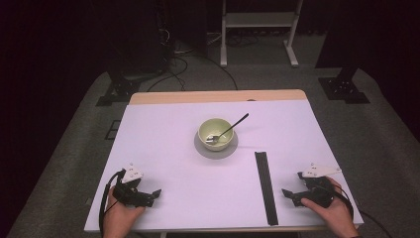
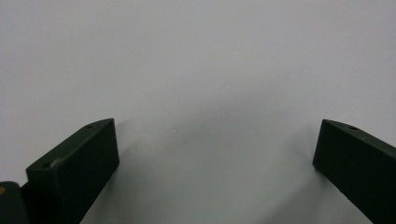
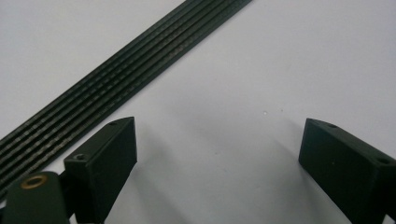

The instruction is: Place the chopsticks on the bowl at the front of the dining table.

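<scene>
Beside the black strip (image 1: 265, 187), near the table (image 1: 168, 148) front edge, right gripper (image 1: 289, 194) and left gripper (image 1: 154, 194) gape wide, holding nothing; no writing readable.

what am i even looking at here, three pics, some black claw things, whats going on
No robot here: a person holds a two-jaw gripper in each hand. The wide picture looks down from above the table; the left gripper and right gripper rest near its front edge. The other two pictures come from cameras riding on the grippers, looking along their black jaws. Both pairs of jaws stand open with nothing between them. On the table, a bowl sits on a grey plate with a spoon in it. A ribbed black strip lies beside the right gripper, and shows in that gripper's picture too.
</scene>
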Tool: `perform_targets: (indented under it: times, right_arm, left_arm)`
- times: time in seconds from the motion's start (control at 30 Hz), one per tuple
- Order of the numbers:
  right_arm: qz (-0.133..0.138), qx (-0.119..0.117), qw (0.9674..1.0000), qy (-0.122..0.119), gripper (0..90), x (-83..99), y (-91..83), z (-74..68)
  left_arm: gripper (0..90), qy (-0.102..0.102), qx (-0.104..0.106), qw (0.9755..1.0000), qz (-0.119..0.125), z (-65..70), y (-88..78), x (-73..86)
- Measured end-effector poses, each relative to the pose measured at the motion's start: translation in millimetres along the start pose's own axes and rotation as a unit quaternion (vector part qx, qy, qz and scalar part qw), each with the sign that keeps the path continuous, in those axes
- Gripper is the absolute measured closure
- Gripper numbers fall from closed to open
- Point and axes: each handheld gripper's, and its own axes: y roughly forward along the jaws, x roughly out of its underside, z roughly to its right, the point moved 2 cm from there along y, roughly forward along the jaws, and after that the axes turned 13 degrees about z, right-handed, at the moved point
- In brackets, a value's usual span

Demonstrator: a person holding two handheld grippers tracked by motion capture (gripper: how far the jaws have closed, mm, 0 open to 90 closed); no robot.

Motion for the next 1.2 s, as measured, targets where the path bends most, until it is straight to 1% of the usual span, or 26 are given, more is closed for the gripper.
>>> perform_targets:
  times: [0.1, 0.27, 0.53, 1.2]
  right_arm:
    - [0.007, -0.002, 1.0, -0.001, 10.0, -3.8, 0.5, -1.8]
    - [0.007, -0.005, 1.0, -0.004, 10.0, -5.4, 2.9, -3.4]
    - [0.011, -0.01, 0.9999, -0.003, 10.0, -9.5, 6.1, -6.6]
    - [0.001, -0.035, 0.9993, -0.014, 10.0, -15.3, 22.2, -20.5]
  left_arm:
    - [0.0, 0.0, 0.0, 1.0, 0.0, 0.0, 0.0, 0.0]
    - [0.0, 0.0, 0.0, 1.0, 0.0, 0.0, 0.0, 0.0]
    - [0.0, 0.0, 0.0, 1.0, 0.0, 0.0, 0.0, 0.0]
    - [0.0, 0.0, 0.001, 1.0, 0.0, -0.1, 0.1, 0.0]
